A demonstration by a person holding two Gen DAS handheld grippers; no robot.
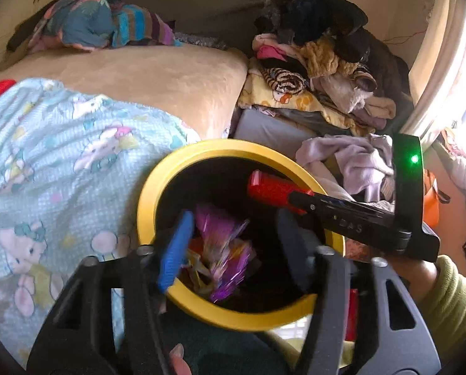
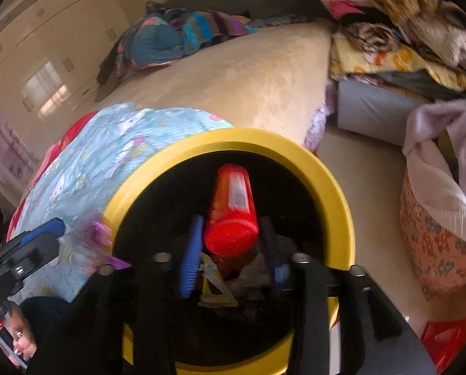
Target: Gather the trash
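Right hand-held gripper (jaws parted) has red bottle loose between them, over yellow-rimmed bin.

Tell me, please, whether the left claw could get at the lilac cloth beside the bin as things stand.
Probably not directly: the right claw, around a red bottle, stretches across the yellow bin between the left claw, itself straddling a purple wrapper, and the lilac cloth.

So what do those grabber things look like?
Each hand-held gripper is black with bolts on top and two fingers with blue ridged pads. The right one's body has a green light. The person wears a green fleecy sleeve.
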